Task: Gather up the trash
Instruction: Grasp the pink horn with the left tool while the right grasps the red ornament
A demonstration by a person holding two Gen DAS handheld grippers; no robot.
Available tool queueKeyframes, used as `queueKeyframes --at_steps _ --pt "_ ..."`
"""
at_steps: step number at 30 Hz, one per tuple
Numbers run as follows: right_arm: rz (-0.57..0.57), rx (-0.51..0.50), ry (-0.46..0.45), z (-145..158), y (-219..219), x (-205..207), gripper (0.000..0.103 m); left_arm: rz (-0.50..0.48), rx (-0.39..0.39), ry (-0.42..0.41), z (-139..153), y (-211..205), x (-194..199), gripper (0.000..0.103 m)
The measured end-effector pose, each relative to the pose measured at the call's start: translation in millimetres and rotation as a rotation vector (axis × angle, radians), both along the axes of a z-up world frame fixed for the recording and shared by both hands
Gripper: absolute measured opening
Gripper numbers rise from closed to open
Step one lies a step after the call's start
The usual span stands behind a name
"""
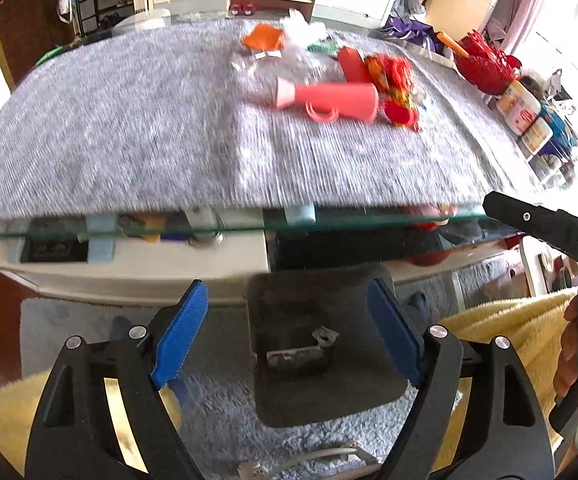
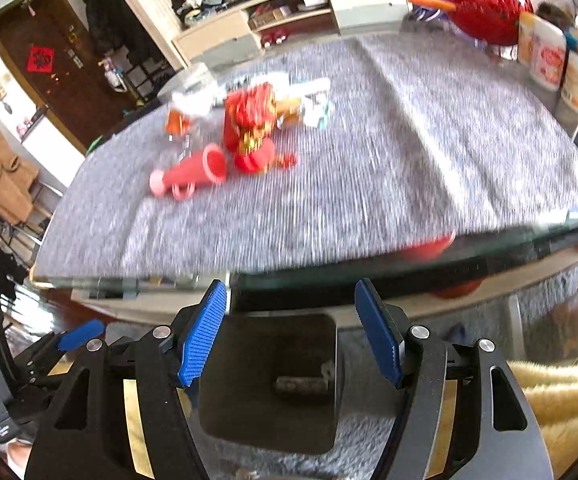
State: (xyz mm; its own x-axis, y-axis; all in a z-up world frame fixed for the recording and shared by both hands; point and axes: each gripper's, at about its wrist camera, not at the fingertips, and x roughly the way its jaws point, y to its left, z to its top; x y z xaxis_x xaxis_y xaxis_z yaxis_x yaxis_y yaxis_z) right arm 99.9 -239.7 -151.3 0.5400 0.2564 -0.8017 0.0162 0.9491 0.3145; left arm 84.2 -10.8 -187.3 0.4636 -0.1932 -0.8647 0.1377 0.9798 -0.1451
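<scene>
While both grippers hang over it, the dark square bin (image 1: 321, 344) stands on the shaggy grey rug (image 1: 225, 408) just in front of the glass table's near edge (image 1: 249, 226). Inside, on its floor, lies a small greyish box-like scrap (image 1: 297, 358) with a crumpled bit (image 1: 324, 337) touching its right end; the scrap's long axis runs left to right across the bin. The left gripper (image 1: 289, 334) has its blue fingers (image 1: 181, 336) spread wide, nothing between them. The right gripper (image 2: 289, 334) is likewise spread and empty. Up on the grey table mat (image 1: 129, 120), a pink cone-shaped piece (image 1: 329, 100) lies on its side, narrow end pointing left, beside a blurred heap of red and orange wrappers (image 1: 393, 80).
</scene>
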Motion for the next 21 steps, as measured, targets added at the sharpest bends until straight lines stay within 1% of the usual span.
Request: queueKeyframes --at_steps 3,5,9,11,12,14,16,21 --pt "0.01 -0.008 -0.014 4 2 17 0.068 0.001 0.012 -0.015 12 0 14 0.079" --pt "0.018 -0.014 -0.02 5 5 29 0.068 0.003 0.022 -0.032 20 -2 26 0.083" --pt "0.04 -0.011 -0.03 4 12 51 0.066 0.005 0.036 -0.055 31 -6 47 0.089" --pt "0.061 -0.015 -0.03 1 17 65 0.058 0.003 0.04 -0.056 33 -8 55 0.092" --pt "0.068 -0.017 -0.028 0 18 70 0.056 0.0 0.042 -0.054 33 -10 60 0.092" --pt "0.083 -0.028 -0.023 -4 23 83 0.048 -0.005 0.04 -0.048 31 -12 68 0.093" --pt "0.086 -0.031 -0.012 -9 25 93 0.046 -0.006 0.038 -0.042 29 -14 73 0.095" --pt "0.099 -0.02 0.007 -18 29 107 0.045 -0.005 0.031 -0.02 21 -17 90 0.095"
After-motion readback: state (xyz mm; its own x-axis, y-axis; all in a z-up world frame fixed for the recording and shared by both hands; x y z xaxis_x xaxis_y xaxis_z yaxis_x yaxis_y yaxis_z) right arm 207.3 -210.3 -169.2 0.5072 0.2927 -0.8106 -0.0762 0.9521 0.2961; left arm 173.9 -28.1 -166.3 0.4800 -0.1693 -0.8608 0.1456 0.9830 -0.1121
